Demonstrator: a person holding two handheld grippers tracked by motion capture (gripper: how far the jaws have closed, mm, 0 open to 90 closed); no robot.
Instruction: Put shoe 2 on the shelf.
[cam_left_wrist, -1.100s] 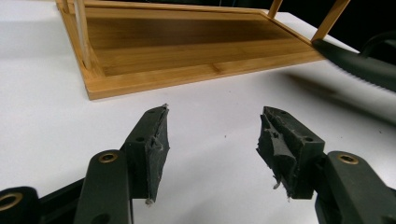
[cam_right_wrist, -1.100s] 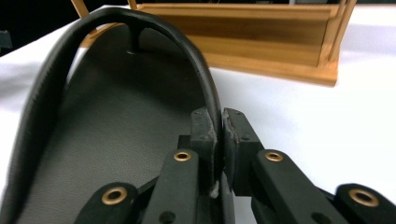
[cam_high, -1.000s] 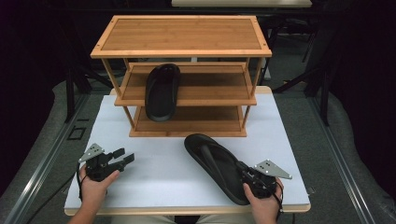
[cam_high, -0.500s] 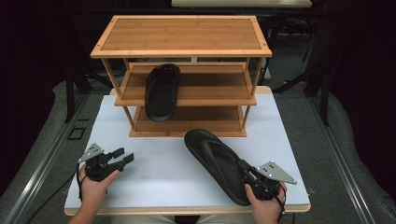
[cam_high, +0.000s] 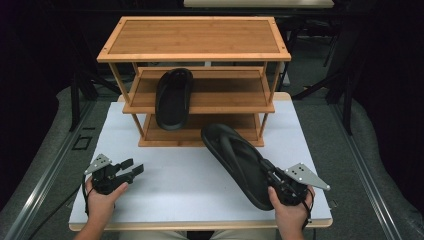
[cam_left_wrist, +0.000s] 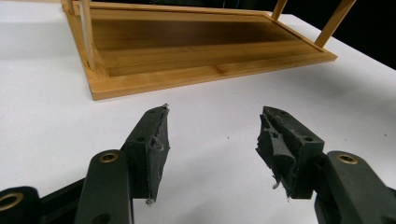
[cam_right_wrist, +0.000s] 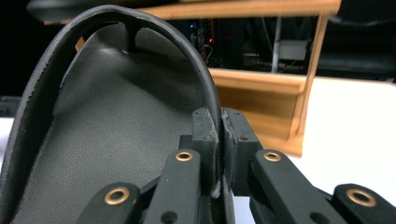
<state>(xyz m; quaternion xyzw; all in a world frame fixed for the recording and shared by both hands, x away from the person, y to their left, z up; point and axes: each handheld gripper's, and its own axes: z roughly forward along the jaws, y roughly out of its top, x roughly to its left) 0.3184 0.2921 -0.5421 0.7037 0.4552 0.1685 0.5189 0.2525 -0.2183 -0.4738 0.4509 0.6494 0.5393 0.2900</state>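
A black flip-flop (cam_high: 239, 159) hangs tilted above the white table, its toe end close to the front of a wooden shoe rack (cam_high: 195, 37). My right gripper (cam_high: 268, 173) is shut on its heel-side edge; in the right gripper view the jaws (cam_right_wrist: 220, 135) pinch the thin rim of the flip-flop (cam_right_wrist: 116, 126). A second black flip-flop (cam_high: 173, 97) lies on the rack's middle shelf, its heel overhanging the front. My left gripper (cam_high: 131, 167) rests low at the table's left, open, nothing between its fingers (cam_left_wrist: 212, 140).
The rack's bottom shelf (cam_left_wrist: 196, 46) is bare and lies just ahead of the left gripper. The white table (cam_high: 165, 192) has free room between the two hands. A rack post (cam_right_wrist: 310, 74) stands right of the held flip-flop. Dark floor surrounds the table.
My right gripper has risen with the flip-flop, lifting it off the table; its toe now reaches nearer the rack. The left gripper has not moved.
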